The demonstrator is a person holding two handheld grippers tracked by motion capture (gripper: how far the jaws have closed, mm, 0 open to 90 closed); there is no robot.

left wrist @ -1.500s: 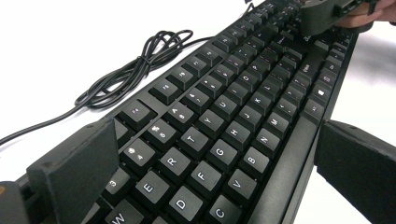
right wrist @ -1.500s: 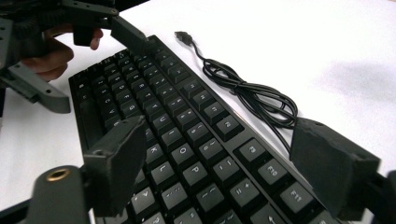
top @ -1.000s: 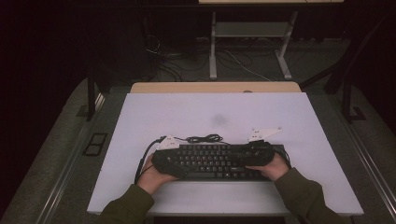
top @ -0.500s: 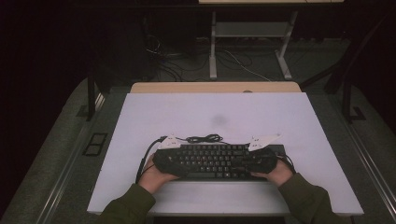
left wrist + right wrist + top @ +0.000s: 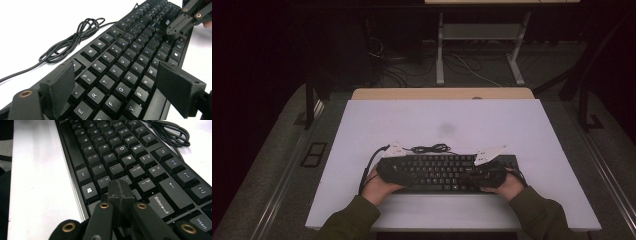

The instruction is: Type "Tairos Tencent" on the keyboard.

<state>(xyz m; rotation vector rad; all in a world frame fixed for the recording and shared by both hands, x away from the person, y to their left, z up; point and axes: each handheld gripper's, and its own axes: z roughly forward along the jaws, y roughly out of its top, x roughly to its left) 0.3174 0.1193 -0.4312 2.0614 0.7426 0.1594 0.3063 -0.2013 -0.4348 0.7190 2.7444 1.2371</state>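
The right gripper (image 5: 119,192), jaws together, presses down on keys near Enter; the left gripper (image 5: 117,92), jaws apart and just closing in, straddles the keyboard (image 5: 444,171) lying at the table's (image 5: 362,130) near edge. Rigid, light, probably slippery plastic: grip its end edges, not the keys; its coiled cable (image 5: 72,40) trails beyond.

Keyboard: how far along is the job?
Done: the keyboard lies flat on the table, with both grippers brought over it. In hand: the right gripper, jaws shut, points at the keys beside Enter; whether it presses one I cannot tell. The left gripper hovers over the R, T and G keys; its jaws have just been closing but grip nothing. Left: any actual grip or lift.
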